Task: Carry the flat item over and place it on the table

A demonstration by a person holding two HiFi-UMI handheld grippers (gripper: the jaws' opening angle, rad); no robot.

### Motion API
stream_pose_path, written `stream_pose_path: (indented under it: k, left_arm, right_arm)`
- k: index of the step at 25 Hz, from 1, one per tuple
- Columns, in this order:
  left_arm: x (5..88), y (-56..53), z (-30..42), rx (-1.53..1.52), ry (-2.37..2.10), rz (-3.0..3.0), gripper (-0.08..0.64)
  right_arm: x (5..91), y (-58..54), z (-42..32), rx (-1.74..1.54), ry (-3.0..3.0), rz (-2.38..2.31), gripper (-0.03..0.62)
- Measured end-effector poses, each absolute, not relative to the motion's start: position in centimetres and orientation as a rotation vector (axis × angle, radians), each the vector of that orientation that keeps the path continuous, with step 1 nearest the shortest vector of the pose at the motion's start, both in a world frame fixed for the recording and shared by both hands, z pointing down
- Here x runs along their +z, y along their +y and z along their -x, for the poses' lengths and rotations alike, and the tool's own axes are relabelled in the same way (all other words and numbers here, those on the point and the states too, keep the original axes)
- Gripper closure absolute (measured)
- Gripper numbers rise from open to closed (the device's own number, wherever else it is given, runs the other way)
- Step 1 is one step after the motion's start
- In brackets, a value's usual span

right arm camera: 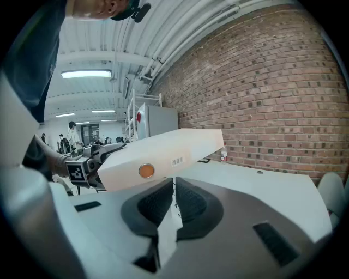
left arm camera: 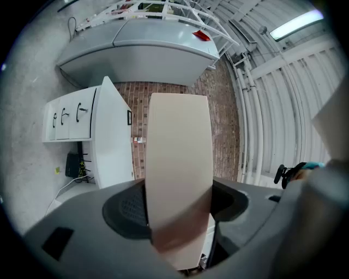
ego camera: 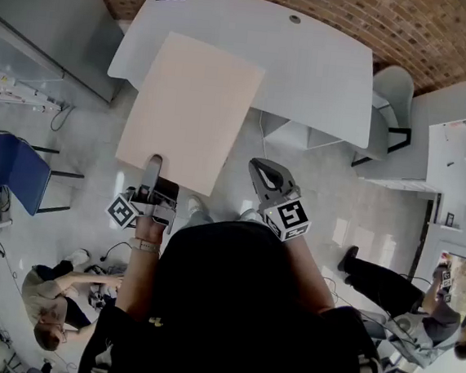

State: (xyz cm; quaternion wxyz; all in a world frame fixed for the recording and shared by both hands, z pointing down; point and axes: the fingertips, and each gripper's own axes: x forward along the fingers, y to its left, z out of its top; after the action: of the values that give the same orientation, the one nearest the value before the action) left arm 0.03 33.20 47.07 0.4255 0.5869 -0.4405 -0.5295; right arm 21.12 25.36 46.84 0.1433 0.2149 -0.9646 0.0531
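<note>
Left gripper (ego camera: 152, 174), fingers clamped on the near edge of the beige flat box (ego camera: 193, 108), centre frame, overlapping the white desk (ego camera: 318, 67); right gripper (ego camera: 265, 175), fingers together, empty.

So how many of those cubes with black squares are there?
2. One cube is on the left gripper, which grips the flat item. The other cube is on the right gripper, fingers together, empty. I see no others.
</note>
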Motion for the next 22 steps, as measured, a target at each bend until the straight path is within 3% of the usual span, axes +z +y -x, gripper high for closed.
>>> stream_pose_path:
  k: [14, 22]
  left_arm:
    - [47.3, 33.0, 10.4, -1.324, -1.110, -1.421, 0.267]
    - [47.3, 28.3, 13.0, -1.339, -1.139, -1.381, 0.268]
  right_arm:
    - [45.0, 23.9, -11.3, 0.120, -2.809, -0.711, 0.568]
    - [44.6, 18.7, -7.9, 0.072, -2.830, -0.687, 0.568]
